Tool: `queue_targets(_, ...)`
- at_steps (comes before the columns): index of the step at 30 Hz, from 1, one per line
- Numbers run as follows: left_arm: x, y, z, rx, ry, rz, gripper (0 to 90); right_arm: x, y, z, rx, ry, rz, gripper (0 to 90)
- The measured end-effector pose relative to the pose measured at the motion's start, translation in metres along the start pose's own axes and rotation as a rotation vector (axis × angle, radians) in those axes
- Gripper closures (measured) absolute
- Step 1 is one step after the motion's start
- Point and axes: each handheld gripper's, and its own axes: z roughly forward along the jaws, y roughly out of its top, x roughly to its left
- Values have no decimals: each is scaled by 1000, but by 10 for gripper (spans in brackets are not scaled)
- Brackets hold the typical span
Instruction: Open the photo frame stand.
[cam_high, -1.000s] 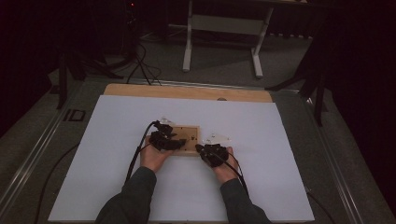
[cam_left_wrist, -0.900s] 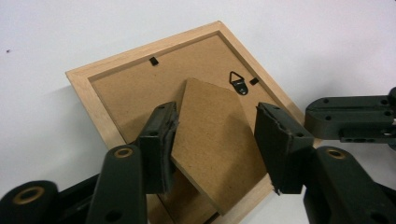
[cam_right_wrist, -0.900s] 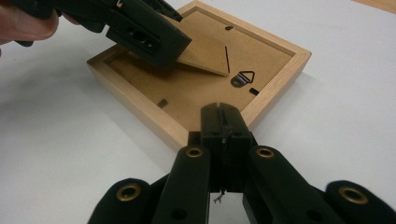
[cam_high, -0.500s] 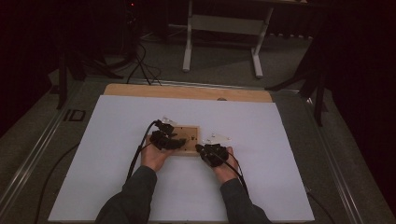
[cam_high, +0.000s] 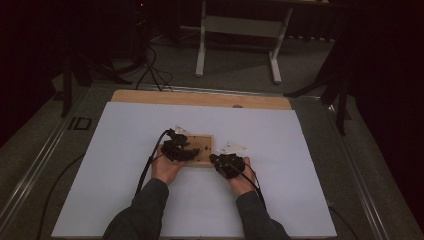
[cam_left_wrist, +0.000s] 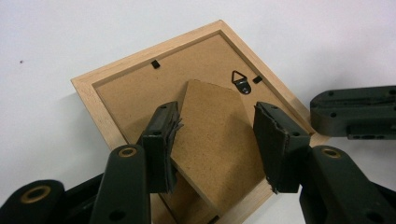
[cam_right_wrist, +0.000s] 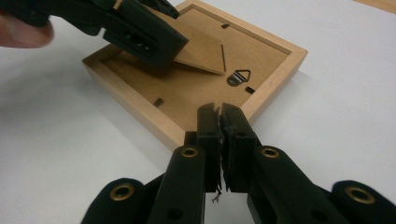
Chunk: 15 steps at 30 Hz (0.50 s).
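A wooden picture frame lies face down on the white sheet, its brown backing board up. My left gripper is over the frame. Its jaws are closed on the two side edges of the hinged easel stand, which is tilted up off the backing. My right gripper is shut with nothing between its jaws. Its tips sit at the frame's near rim, to the right of the left gripper. In the high view the right gripper is by the frame's right corner.
A small metal hanger and black turn clips sit on the backing. A bare wooden strip edges the table's far side. A white stand and cables lie on the floor beyond.
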Motion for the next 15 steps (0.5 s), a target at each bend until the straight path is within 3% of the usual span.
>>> queue_targets(7,-4,0,-2,-13,21,28,520,-5,0,-3,15,-12,12,843)
queue_targets(15,-11,-1,-5,-33,50,79,520,-10,4,-12,-5,-7,33,804)
